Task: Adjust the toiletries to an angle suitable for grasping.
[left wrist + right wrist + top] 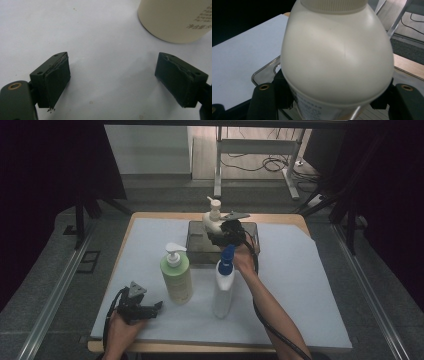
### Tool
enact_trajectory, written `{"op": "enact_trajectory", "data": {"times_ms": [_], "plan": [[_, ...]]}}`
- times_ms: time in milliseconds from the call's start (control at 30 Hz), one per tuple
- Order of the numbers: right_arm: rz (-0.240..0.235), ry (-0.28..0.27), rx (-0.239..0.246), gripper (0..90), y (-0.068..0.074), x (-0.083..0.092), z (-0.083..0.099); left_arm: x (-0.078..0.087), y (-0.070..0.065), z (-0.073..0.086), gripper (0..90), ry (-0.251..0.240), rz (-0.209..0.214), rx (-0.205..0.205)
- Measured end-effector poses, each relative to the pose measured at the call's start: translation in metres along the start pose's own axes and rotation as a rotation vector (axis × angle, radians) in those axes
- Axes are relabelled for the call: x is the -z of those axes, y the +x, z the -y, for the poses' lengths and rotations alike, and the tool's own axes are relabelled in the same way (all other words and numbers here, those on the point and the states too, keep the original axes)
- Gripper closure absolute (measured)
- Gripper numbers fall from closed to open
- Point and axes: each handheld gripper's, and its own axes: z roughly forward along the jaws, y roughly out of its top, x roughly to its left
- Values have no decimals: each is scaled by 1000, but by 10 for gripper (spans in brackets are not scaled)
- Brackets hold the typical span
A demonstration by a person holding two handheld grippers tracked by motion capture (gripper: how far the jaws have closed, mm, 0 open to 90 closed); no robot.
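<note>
Right gripper (226, 231) clamps cream pump bottle (337, 57) over clear tray (197, 247). Left gripper (142, 309) wide, idle on counter (300, 285). Green bottle (176, 275), blue-capped bottle (224, 287) likely left.

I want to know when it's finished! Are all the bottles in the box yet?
Not yet. No bottle clearly sits in the clear bin so far. The right gripper is clamped on the cream pump bottle, holding it over the bin. The green pump bottle and the white bottle with the blue cap both stand on the white mat, probably waiting. The left gripper rests open, holding nothing.
</note>
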Motion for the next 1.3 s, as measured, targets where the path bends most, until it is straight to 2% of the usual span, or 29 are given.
{"op": "enact_trajectory", "data": {"times_ms": [167, 367, 467, 733, 900, 1300], "plan": [[-13, 23, 26, 339, 2, 2, 2, 0, 0, 0, 126, 0, 0, -1], [-51, 56, 2, 320, -3, 3, 3, 0, 0, 0, 126, 0, 0, -1], [-48, 70, 27, 321, -3, 5, 8, 0, 0, 0, 126, 0, 0, -1], [-64, 68, 24, 339, -6, 16, 13, 0, 0, 0, 126, -1, 0, -1], [-64, 63, 48, 355, -6, 24, 15, 0, 0, 0, 126, 0, 0, -1], [-86, 59, 45, 421, -12, 42, 20, 0, 0, 0, 126, 0, 0, -1]]}}
